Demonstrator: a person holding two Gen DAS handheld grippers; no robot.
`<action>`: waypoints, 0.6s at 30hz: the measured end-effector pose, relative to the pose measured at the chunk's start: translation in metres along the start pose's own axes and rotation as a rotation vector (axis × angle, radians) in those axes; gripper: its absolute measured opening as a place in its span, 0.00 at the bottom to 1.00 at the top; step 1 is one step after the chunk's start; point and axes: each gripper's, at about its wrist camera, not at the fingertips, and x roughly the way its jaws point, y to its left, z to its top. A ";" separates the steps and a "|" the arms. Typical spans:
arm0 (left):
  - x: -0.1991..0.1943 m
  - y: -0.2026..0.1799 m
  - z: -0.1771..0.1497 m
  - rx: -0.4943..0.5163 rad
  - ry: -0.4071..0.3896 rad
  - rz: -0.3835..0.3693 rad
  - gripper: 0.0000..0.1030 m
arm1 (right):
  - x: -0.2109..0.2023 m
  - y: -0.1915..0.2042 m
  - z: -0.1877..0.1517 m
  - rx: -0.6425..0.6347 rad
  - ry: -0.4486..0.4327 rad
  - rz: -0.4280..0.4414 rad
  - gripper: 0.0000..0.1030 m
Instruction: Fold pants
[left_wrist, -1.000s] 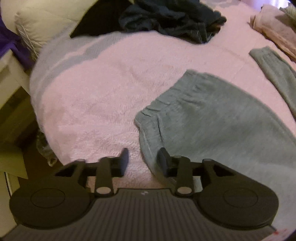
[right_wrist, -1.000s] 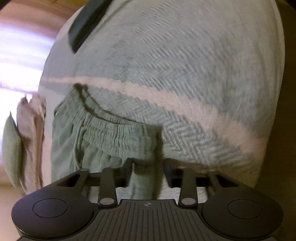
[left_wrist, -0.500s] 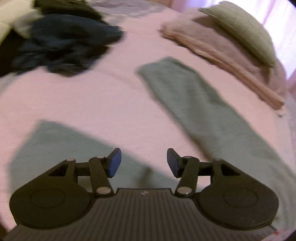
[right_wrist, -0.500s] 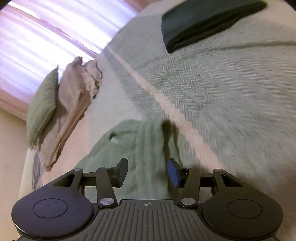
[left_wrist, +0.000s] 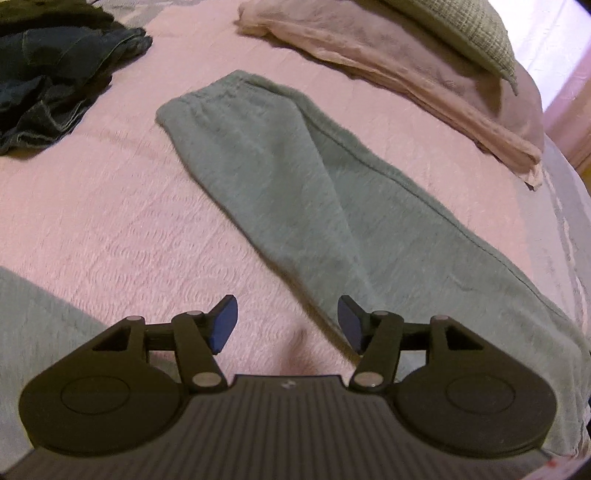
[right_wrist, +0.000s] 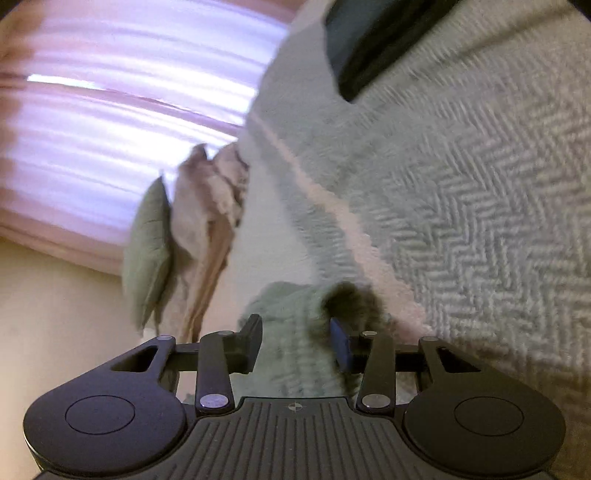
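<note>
Folding the grey-green fleece sweatpants (left_wrist: 295, 177) starts from two secure grips. The left gripper (left_wrist: 284, 325) hangs over the pink quilted bedspread (left_wrist: 110, 206), jaws spreading with nothing between them; one pant leg runs ahead of the right-hand jaw to a cuff well beyond. The right gripper (right_wrist: 295, 343) is closing on a bunched fold of the pants, which fills the gap between its jaws. Judgement: seat the left jaws across the leg's edge, then lift both evenly.
</note>
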 end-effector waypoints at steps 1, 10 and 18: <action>0.000 0.002 -0.001 -0.003 0.003 0.002 0.54 | -0.002 0.001 -0.001 -0.014 0.014 -0.005 0.38; 0.011 -0.001 0.008 -0.041 0.002 0.030 0.54 | 0.019 -0.011 0.008 -0.015 0.057 -0.108 0.42; 0.007 -0.006 0.017 -0.032 -0.020 0.057 0.54 | -0.005 0.012 0.008 -0.141 0.035 0.005 0.30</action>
